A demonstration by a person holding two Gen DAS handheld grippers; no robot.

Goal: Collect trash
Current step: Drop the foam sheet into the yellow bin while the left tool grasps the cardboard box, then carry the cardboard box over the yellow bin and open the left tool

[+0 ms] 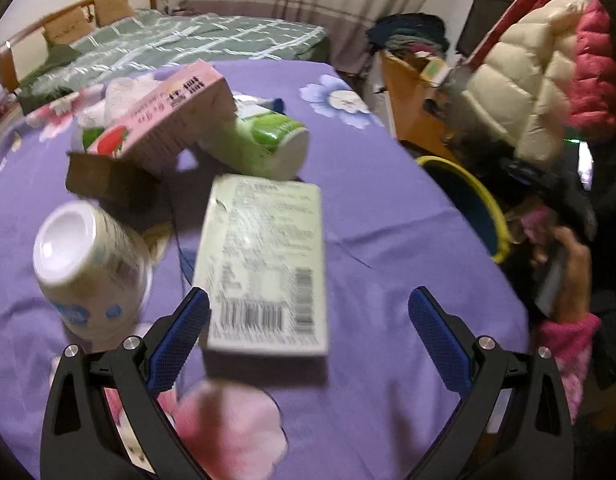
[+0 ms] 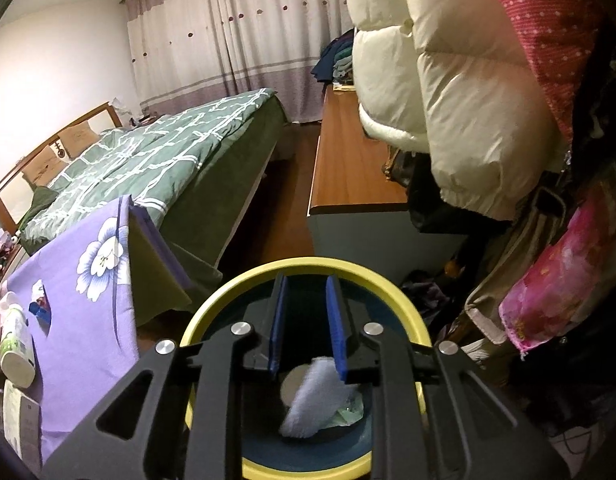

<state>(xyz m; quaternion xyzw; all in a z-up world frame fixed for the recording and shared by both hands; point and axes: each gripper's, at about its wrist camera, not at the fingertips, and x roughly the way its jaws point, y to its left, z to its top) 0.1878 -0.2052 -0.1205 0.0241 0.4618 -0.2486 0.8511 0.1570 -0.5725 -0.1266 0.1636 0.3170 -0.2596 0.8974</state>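
On the purple flowered cloth (image 1: 388, 208) lies trash: a pale green carton (image 1: 268, 264) with barcodes, a white bottle (image 1: 92, 268) on its side, a green bottle (image 1: 268, 148), a pink carton (image 1: 168, 116) and a brown box (image 1: 108, 180). My left gripper (image 1: 308, 312) is open wide, its left pad (image 1: 184, 332) beside the pale green carton. My right gripper (image 2: 306, 320) is open and empty over the yellow-rimmed bin (image 2: 212, 300). A white tissue (image 2: 312, 396) is blurred just below the fingers inside the bin. The bin also shows in the left wrist view (image 1: 488, 216).
A bed with a green quilt (image 2: 148, 160) stands behind the table. A wooden cabinet (image 2: 348, 160) is beyond the bin. Puffy jackets (image 2: 468, 100) hang at the right. The green bottle (image 2: 14, 344) lies near the table edge.
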